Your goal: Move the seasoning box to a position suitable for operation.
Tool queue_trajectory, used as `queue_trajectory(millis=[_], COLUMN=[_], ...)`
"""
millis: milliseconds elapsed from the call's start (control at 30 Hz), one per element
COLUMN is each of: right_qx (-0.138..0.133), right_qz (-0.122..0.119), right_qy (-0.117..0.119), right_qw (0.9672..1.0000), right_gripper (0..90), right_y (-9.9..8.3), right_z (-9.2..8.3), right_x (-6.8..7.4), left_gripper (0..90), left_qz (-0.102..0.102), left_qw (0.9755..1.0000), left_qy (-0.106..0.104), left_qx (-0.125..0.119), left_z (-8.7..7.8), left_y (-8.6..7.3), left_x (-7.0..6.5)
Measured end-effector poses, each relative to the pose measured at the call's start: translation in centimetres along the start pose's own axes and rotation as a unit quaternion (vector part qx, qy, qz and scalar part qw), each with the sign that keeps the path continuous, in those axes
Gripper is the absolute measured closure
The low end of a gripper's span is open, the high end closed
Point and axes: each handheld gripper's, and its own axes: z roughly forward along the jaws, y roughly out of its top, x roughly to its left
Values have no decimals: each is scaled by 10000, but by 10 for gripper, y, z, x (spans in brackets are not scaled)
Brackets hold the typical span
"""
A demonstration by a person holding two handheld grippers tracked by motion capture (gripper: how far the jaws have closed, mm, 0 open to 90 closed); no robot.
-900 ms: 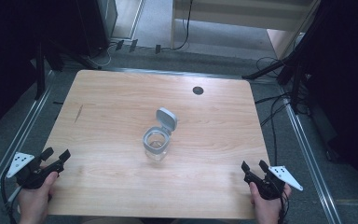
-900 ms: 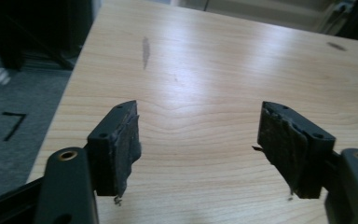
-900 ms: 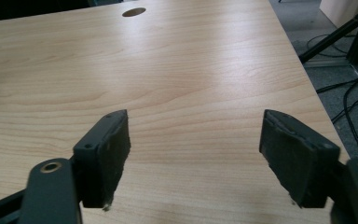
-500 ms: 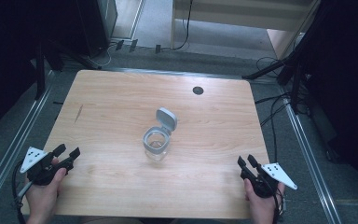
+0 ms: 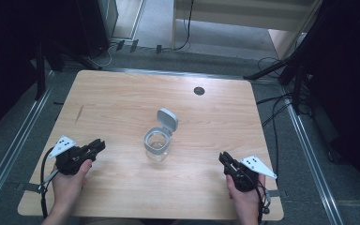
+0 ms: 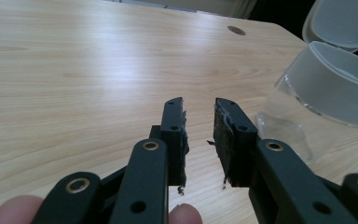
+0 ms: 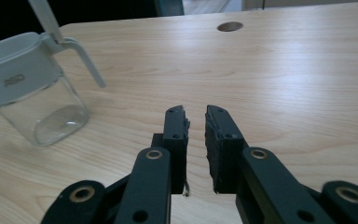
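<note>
A small clear glass jar (image 5: 157, 145) with a grey collar stands at the table's middle, its hinged grey lid (image 5: 167, 118) flipped up and back. My left gripper (image 5: 101, 143) rests low over the table left of the jar, pointing at it, and holds nothing. In the left gripper view the jaws (image 6: 199, 105) stand a narrow slit apart, with the jar (image 6: 317, 93) close at the right. My right gripper (image 5: 223, 156) sits near the front right, also holding nothing. From there the jar (image 7: 32, 93) is to its left, beyond the nearly closed jaws (image 7: 195, 112).
The wooden table (image 5: 122, 108) has a dark round hole (image 5: 198, 90) near its far edge. Metal rails run along both sides of the table, and cables lie on the floor at the right. Dark stands and furniture sit beyond the far edge.
Both hands have moved inward over the table towards the jar, the left one farther. The jaws of both grippers have drawn closer together.
</note>
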Motion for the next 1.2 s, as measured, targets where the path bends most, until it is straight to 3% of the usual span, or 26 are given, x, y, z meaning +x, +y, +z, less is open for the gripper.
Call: queue_trajectory(millis=[167, 200, 300, 333, 633, 833, 933, 1000, 1100, 1200], right_qx=[54, 91, 113, 119, 118, 331, 433, 553, 597, 598], right_qz=[-69, -108, -100, -131, -175, -180, -175, -312, -386, -377], right_qy=[163, 286, 439, 570, 964, 1083, 1107, 1041, 898, 837], right_qw=[9998, 9995, 9989, 9982, 9951, 9934, 9928, 9925, 9934, 9940], right_gripper=[881, 900, 900, 900, 900, 900, 900, 900, 900, 900], right_y=[3, 4, 6, 8, 18, 18, 18, 19, 21, 23], right_z=[9, 14, 20, 26, 52, 71, 77, 85, 89, 92], right_x=[13, 22, 32, 42, 78, 97, 101, 106, 105, 98], left_gripper=[838, 848, 883, 900, 900, 900, 900, 900, 900, 900], left_qz=[137, 240, 287, 343, 411, 565, 609, 647, 650, 717], left_qw=[9997, 9992, 9987, 9981, 9962, 9934, 9930, 9921, 9915, 9892], left_qy=[-156, -258, -366, -440, -644, -835, -832, -892, -958, -1116], left_qx=[119, 182, 209, 268, 414, 552, 575, 602, 597, 630], left_z=[16, 25, 33, 40, 63, 72, 72, 70, 67, 66], left_y=[5, 8, 11, 13, 22, 20, 19, 17, 15, 11], left_x=[-14, -22, -30, -37, -56, -68, -71, -75, -81, -90])
